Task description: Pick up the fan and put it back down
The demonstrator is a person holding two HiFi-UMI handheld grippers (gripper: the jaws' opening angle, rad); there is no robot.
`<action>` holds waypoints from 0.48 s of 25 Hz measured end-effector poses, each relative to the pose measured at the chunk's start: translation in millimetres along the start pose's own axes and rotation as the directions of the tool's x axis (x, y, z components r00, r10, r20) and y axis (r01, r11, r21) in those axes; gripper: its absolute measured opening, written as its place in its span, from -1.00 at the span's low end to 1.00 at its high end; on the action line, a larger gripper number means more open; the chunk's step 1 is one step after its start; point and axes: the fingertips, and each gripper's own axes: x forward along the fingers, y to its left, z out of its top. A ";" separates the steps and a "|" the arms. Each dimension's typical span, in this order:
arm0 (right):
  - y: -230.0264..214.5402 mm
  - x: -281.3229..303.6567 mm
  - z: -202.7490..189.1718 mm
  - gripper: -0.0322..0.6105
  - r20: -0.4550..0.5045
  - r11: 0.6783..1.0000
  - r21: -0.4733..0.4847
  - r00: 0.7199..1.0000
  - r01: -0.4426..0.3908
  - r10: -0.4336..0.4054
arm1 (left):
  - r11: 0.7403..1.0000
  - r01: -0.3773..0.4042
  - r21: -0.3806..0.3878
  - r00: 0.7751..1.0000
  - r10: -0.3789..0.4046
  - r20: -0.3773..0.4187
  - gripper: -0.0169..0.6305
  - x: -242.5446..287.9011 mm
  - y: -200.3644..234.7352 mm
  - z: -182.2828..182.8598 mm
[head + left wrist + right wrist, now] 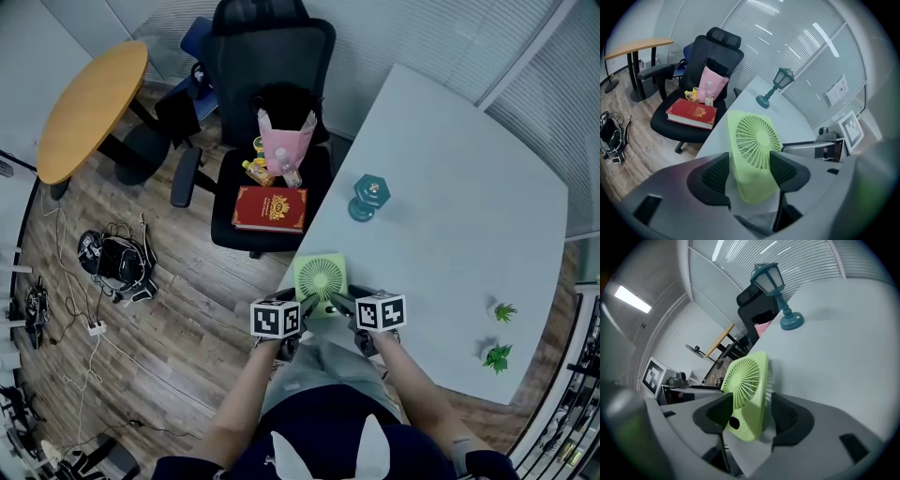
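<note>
A light green square fan (320, 278) stands at the near edge of the white table (450, 187). My left gripper (310, 304) reaches it from the near left and my right gripper (339, 303) from the near right. In the left gripper view the fan (754, 150) faces the camera between the jaws of the left gripper (749, 171), with a thin strip of table showing beside the left pad. In the right gripper view the fan (745, 390) stands edge-on between the jaws of the right gripper (752, 416), and a small gap shows at the right pad. Neither gripper visibly squeezes it.
A teal lantern-shaped lamp (367, 197) stands farther back on the table. Two small green plants (504, 311) sit near its right edge. Left of the table a black office chair (272, 94) carries a red book (270, 208) and a pink bag (286, 145). Cables (117, 258) lie on the wooden floor.
</note>
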 end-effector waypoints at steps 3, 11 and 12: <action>-0.9 2.4 -1.8 -0.12 -0.004 1.000 0.017 1.000 -0.010 0.010 | 1.000 0.002 0.002 1.000 -0.002 -0.006 -0.09 1.4 0.8 -1.3; -1.3 4.8 -8.9 -0.20 -0.012 0.998 0.053 0.999 -0.034 0.035 | 1.000 0.025 -0.003 1.000 -0.025 -0.013 -0.10 4.0 -1.2 -2.9; -1.2 5.1 -9.5 -0.21 -0.012 0.998 0.056 0.999 -0.037 0.037 | 1.000 0.021 0.000 1.000 -0.021 -0.011 -0.12 4.1 -0.5 -2.8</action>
